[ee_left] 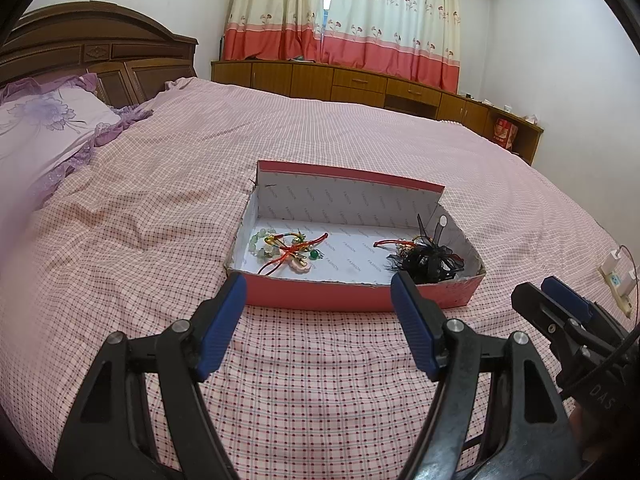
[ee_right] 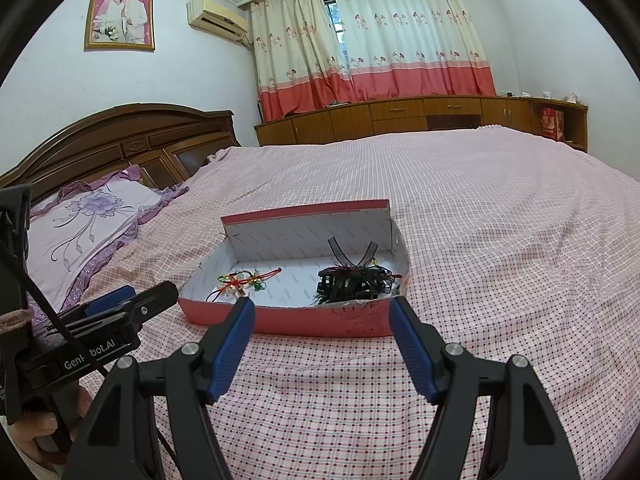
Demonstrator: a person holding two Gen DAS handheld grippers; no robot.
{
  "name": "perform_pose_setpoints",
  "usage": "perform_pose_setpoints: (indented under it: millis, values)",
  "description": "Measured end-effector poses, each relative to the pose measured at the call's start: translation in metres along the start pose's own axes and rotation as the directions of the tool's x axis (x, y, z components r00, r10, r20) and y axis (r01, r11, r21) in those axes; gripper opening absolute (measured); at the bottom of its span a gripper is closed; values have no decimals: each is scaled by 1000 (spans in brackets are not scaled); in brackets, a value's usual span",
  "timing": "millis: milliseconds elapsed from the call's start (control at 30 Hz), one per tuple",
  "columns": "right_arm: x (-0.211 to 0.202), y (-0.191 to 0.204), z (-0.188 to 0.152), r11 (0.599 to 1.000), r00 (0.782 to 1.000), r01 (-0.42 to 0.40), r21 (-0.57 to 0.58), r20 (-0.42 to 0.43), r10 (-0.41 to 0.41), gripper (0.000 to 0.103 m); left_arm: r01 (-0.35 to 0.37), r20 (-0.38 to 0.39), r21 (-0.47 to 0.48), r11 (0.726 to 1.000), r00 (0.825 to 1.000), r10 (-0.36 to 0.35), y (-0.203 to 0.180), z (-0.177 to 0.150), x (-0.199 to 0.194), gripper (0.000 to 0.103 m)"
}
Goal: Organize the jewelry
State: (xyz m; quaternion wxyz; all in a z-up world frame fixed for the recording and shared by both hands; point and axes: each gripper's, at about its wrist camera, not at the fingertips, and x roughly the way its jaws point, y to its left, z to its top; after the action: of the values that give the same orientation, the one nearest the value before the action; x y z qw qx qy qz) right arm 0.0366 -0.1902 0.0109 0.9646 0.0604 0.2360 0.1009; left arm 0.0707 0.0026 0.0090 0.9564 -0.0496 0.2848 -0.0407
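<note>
While both grippers hover with fingers spread and empty, left gripper [ee_left: 318, 286], right gripper [ee_right: 322, 311], pink box [ee_left: 360, 294] on bed [ee_left: 320, 380], beaded bracelets [ee_left: 288, 250], black hairpiece [ee_left: 430, 260] inside.

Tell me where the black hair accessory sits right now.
The black hair accessory lies in the right end of the pink box on the bed, apart from the red-cord bracelets at the left end.
</note>
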Motion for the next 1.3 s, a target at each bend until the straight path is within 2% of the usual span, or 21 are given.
perform_pose_setpoints:
  millis: [1300]
  values:
    - [1,-1,0,1000,1000,-1,2,1,1,72,5,4,6,1000,1000,-5,-1,2,1,67]
